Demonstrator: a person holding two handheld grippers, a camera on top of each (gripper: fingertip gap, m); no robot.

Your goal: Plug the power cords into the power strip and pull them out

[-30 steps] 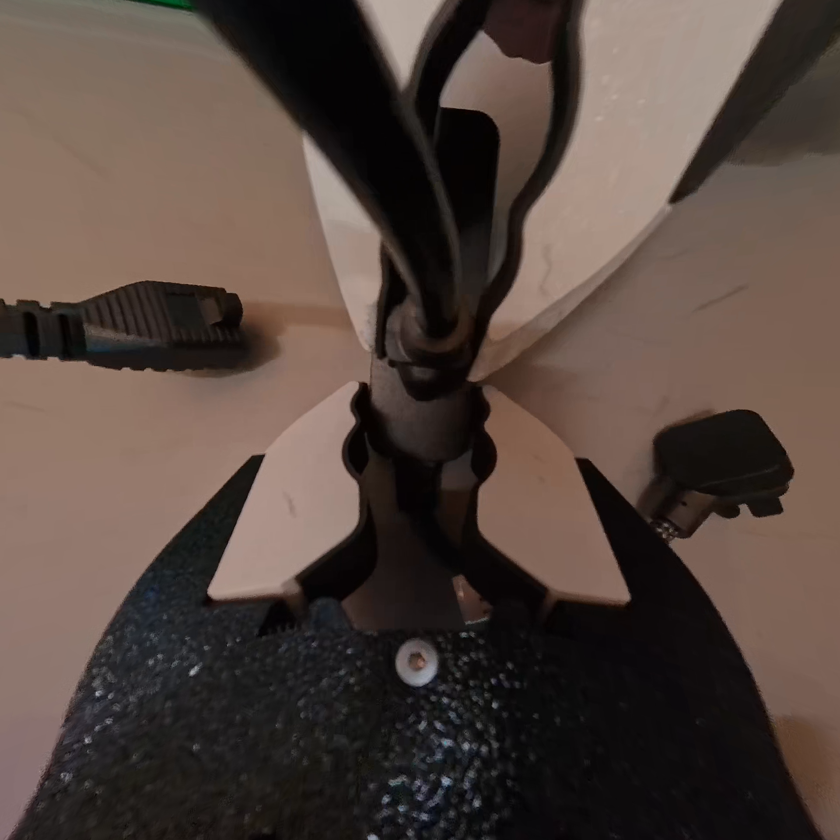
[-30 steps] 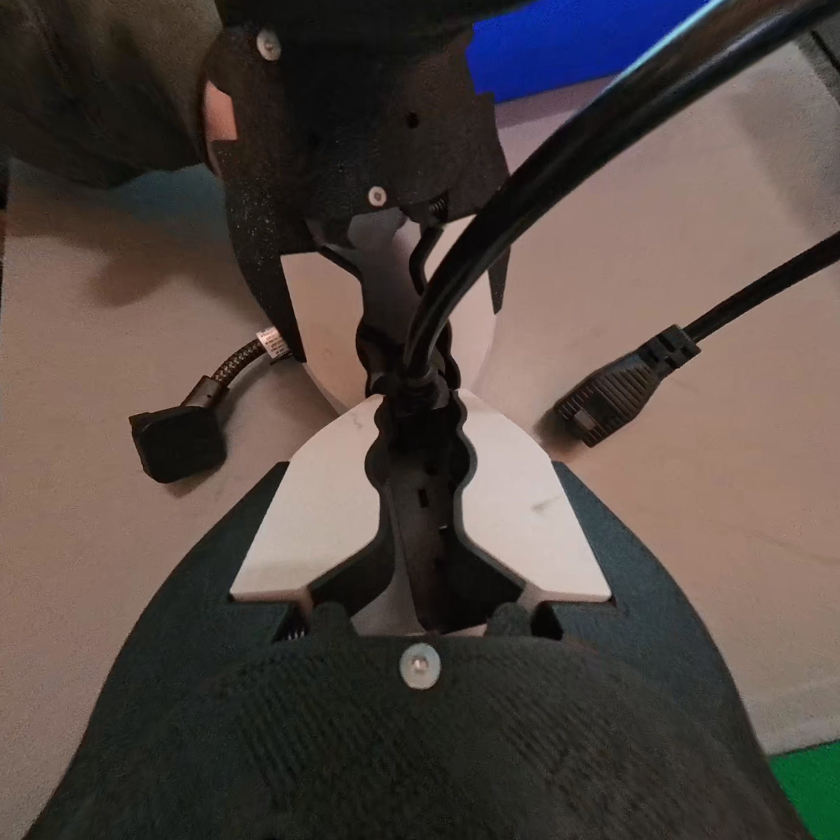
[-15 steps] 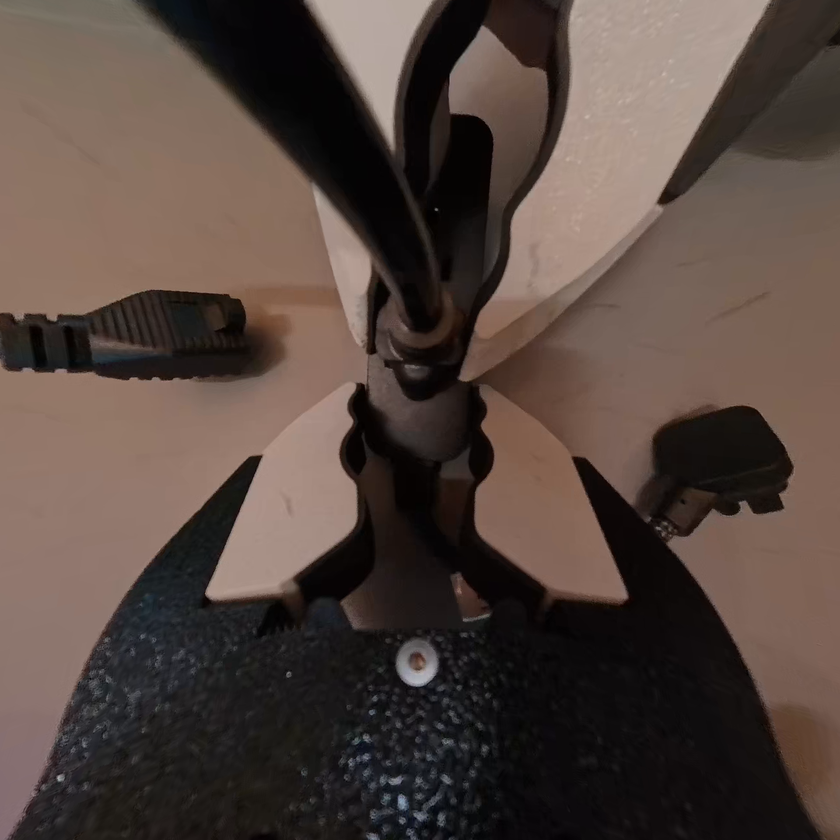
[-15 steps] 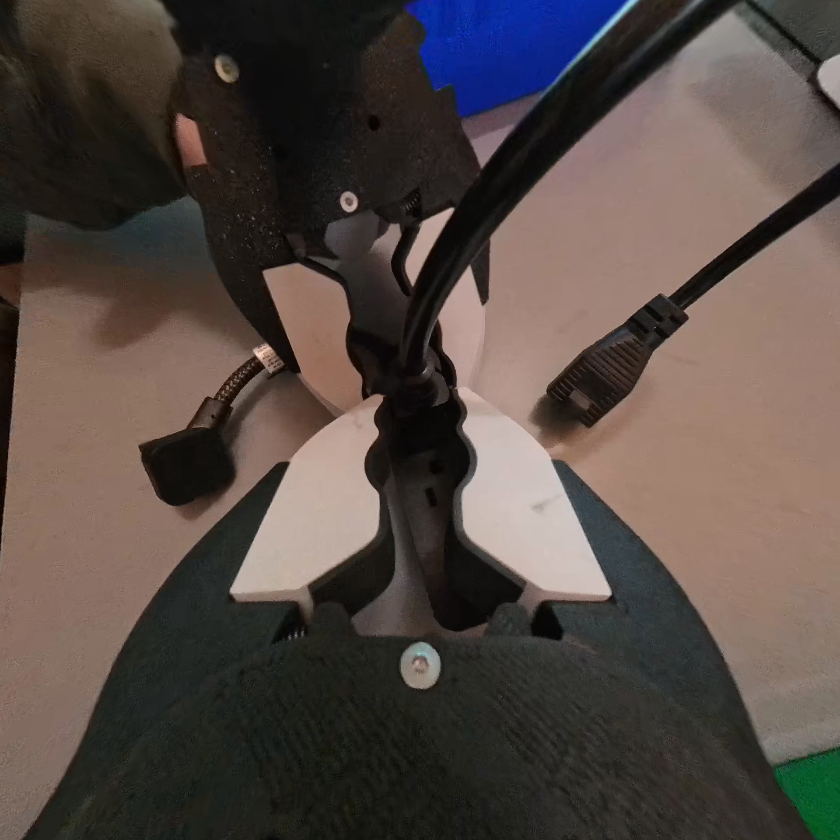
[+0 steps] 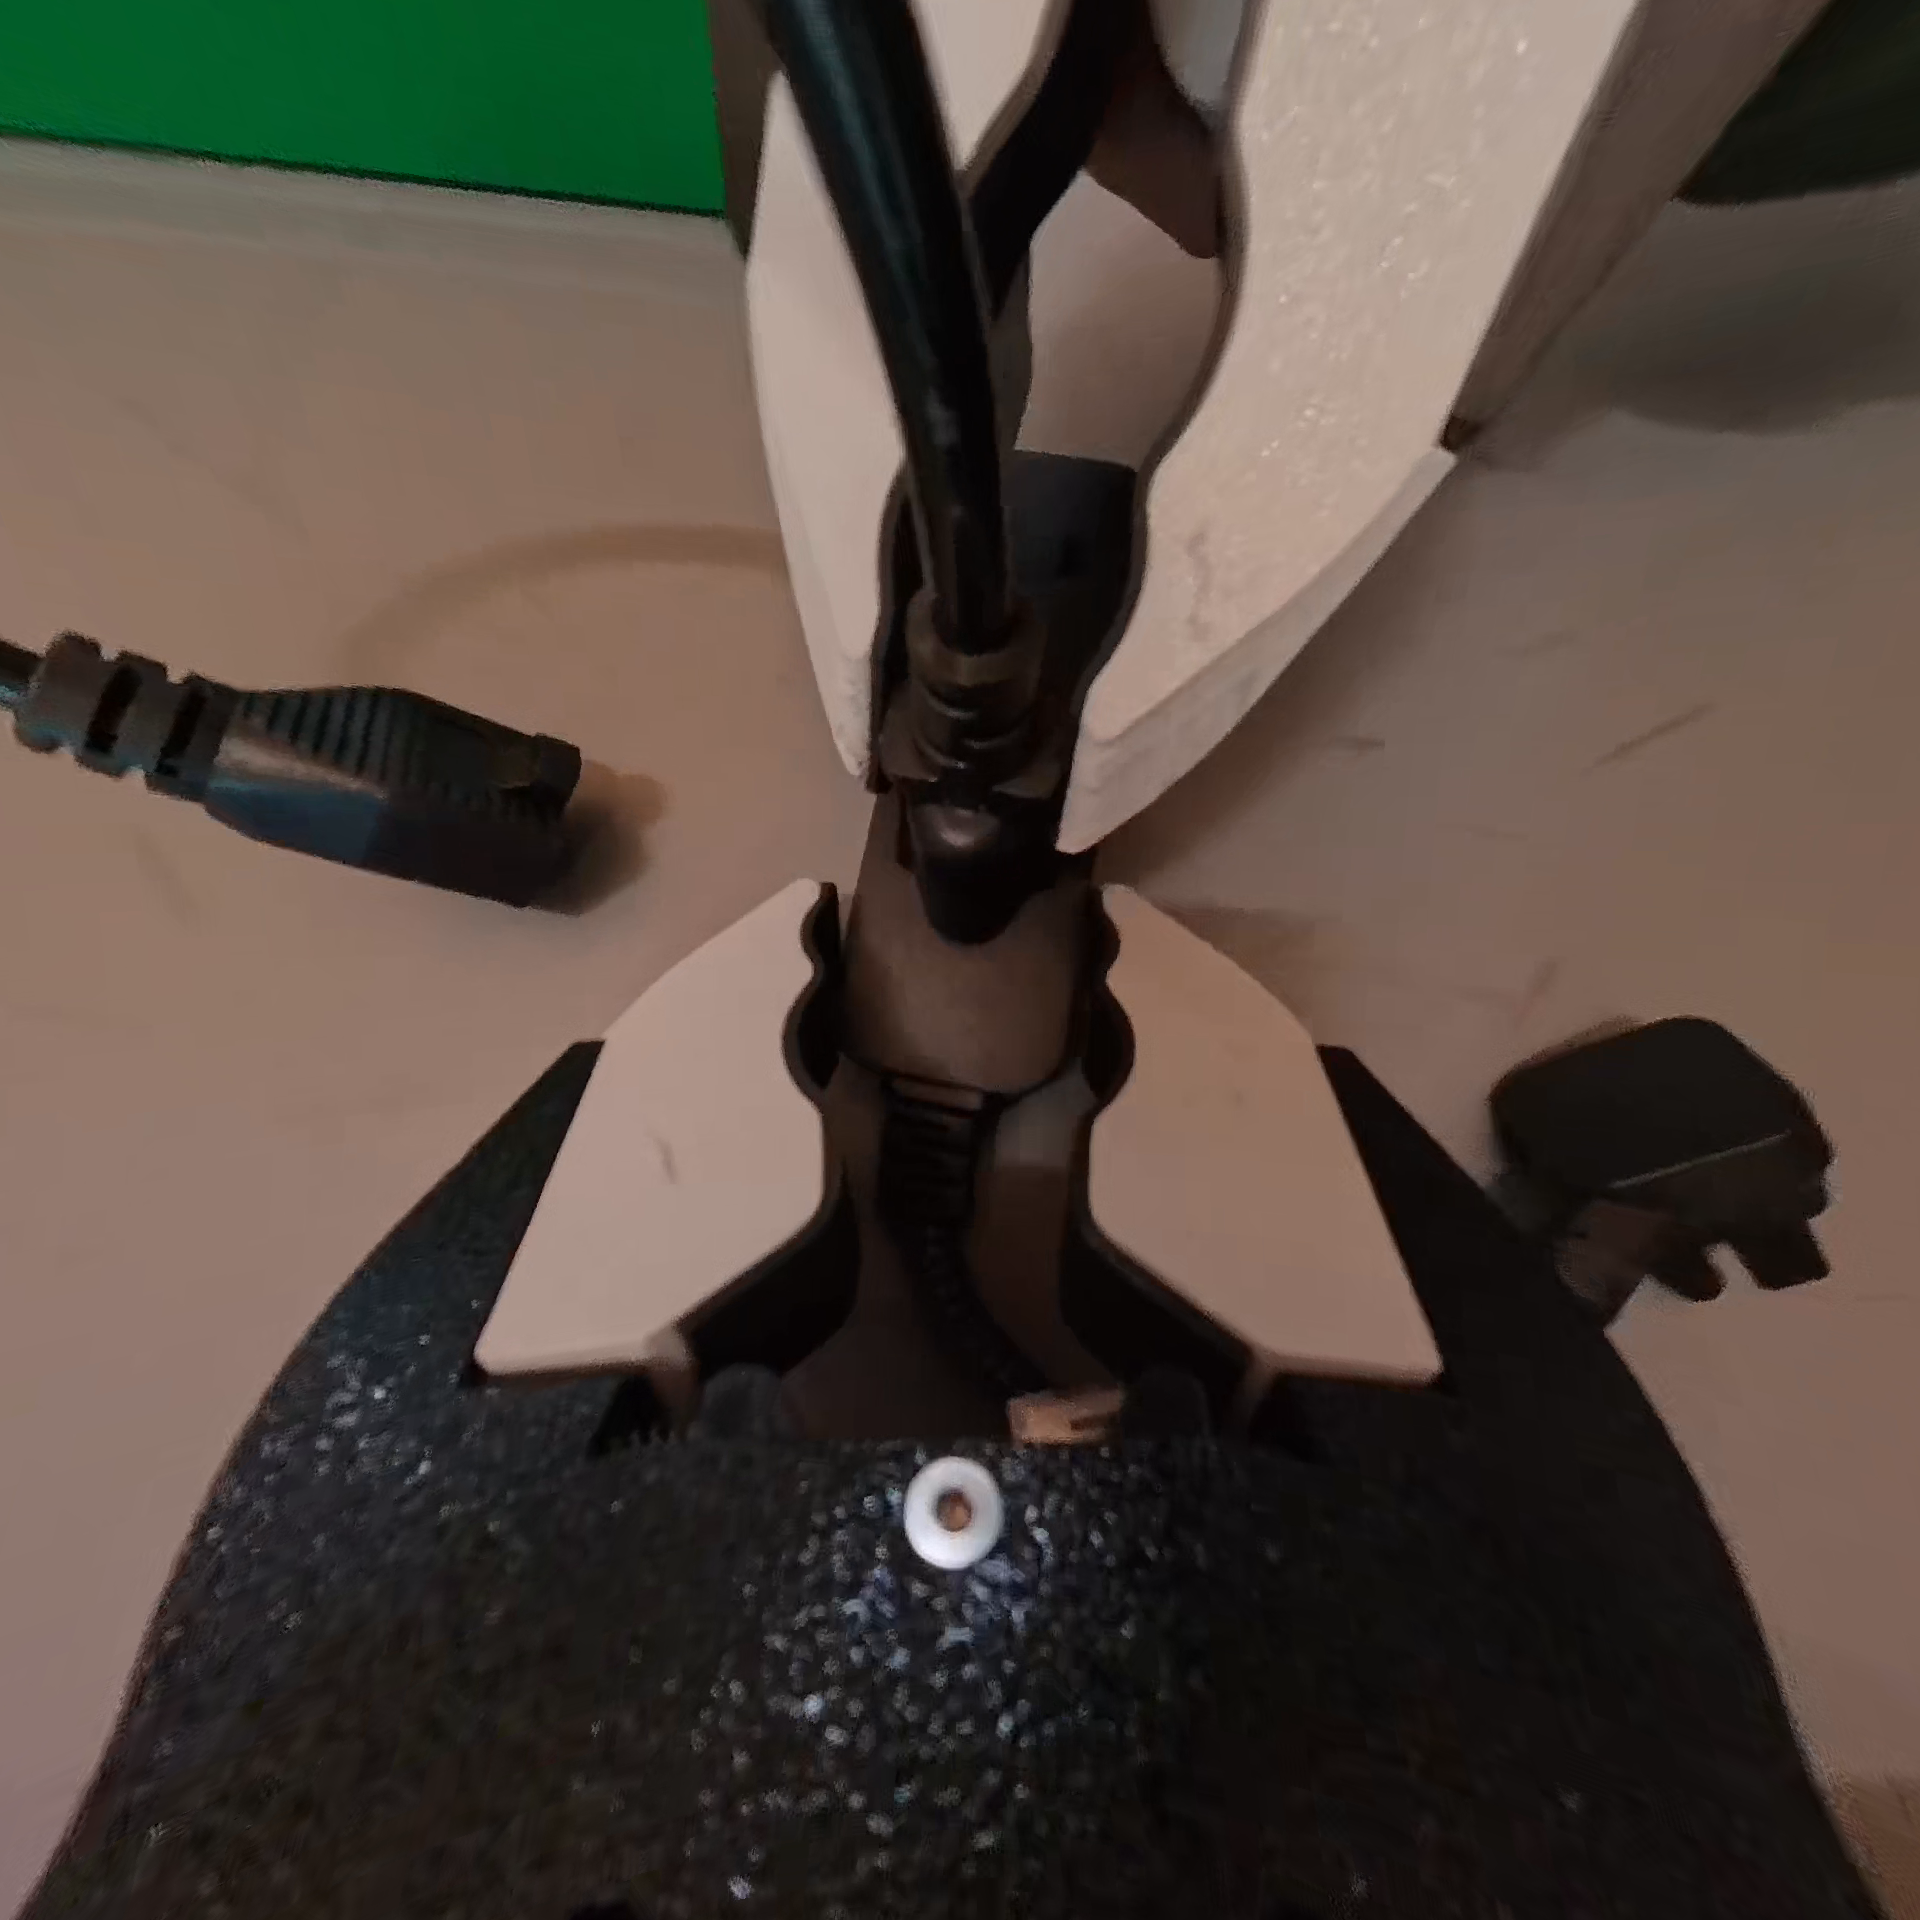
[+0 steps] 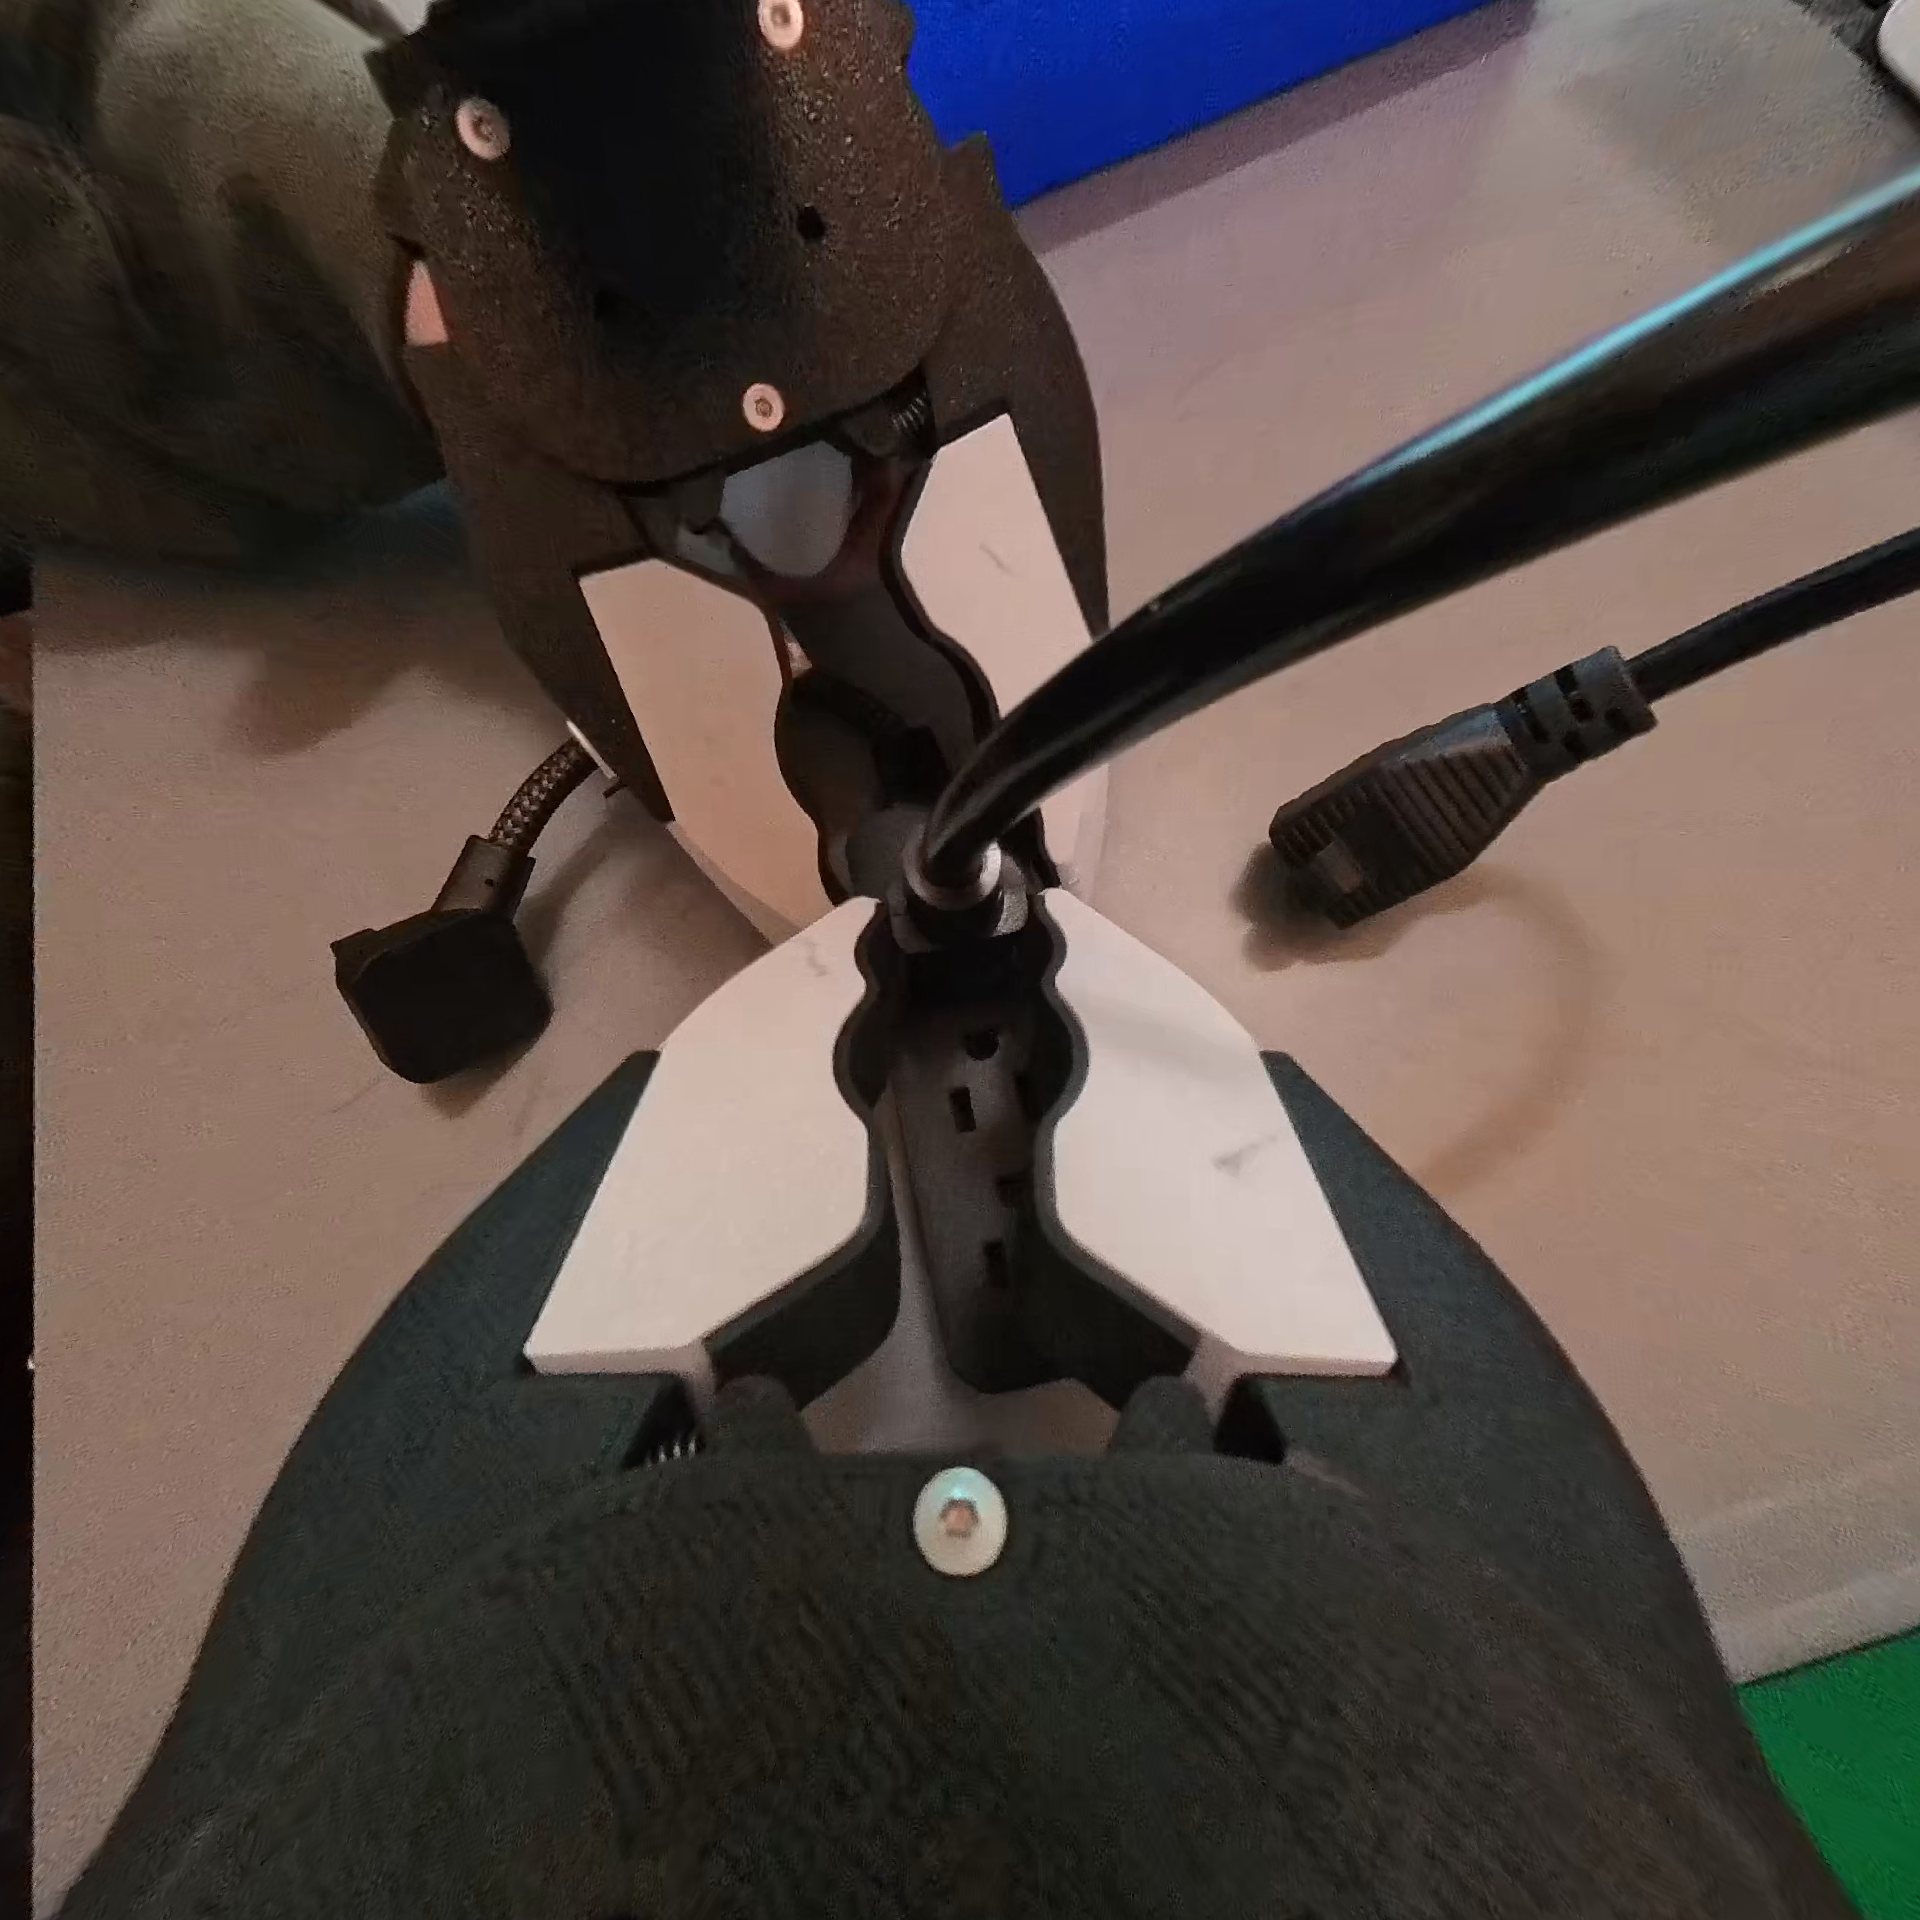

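Note:
My right gripper (image 6: 956,914) is shut on the black power strip (image 6: 977,1132), whose socket slots face up between its white fingers. A black plug (image 6: 940,883) with a thick black cord (image 6: 1351,540) sits in the strip at the fingertips. My left gripper (image 5: 961,899) is shut on the strip's grey end (image 5: 956,997), just ahead of its ribbed cable sleeve (image 5: 925,1153). The two grippers meet tip to tip, holding the strip above the table. In the left wrist view the plug (image 5: 966,831) and cord (image 5: 914,260) stand between the right gripper's fingers (image 5: 1247,468).
A loose black cord connector (image 5: 395,790) lies on the beige table, also in the right wrist view (image 6: 1423,821). The strip's flat black wall plug (image 5: 1652,1132) on a braided cable (image 6: 530,800) lies on the other side. A sleeve (image 6: 156,312) shows behind. Left and right tips are no more than a few centimetres apart.
Both grippers have tilted and shifted with the strip between them. The cord has swung more upright in the left wrist view. Both grips are unchanged.

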